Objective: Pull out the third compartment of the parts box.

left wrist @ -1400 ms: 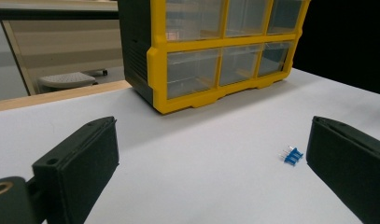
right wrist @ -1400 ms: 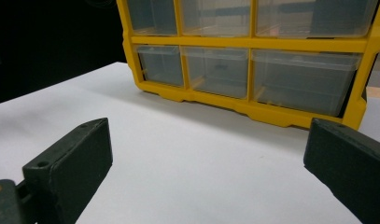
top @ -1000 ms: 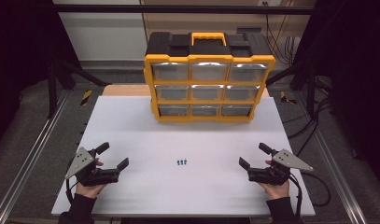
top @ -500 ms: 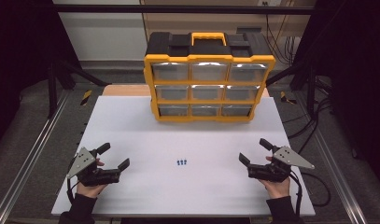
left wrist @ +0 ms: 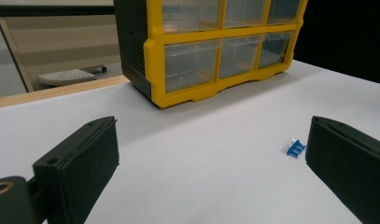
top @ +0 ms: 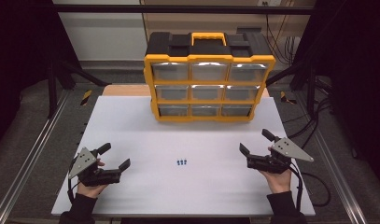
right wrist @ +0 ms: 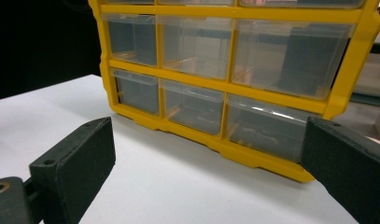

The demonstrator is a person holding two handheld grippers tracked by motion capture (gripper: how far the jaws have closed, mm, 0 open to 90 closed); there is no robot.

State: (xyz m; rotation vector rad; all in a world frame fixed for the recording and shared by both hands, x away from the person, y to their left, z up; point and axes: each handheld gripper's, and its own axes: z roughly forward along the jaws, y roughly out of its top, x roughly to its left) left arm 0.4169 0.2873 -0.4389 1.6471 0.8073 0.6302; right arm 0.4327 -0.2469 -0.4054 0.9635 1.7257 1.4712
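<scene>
A yellow and black organizer (top: 209,79) with clear drawers stands upright at the back of the white table (top: 131,126); its drawers look shut. A tiny cluster of blue parts (top: 181,162) lies near the table's front centre. My left gripper (top: 115,157) rests at the front left, open and holding nothing, about a hand's length left of the blue parts. My right gripper (top: 256,142) sits at the front right, open and holding nothing. In the left gripper view the blue parts (left wrist: 293,147) lie just inside the right jaw. The organizer (right wrist: 234,79) stands ahead in the right gripper view.
Metal rails (top: 33,154) run along both sides of the table. Cables (top: 318,186) trail off the right edge. A wooden board (top: 127,90) lies behind the table beside the organizer.
The right gripper has drifted slightly up and away from the front edge. The left gripper and the blue parts stay put.
</scene>
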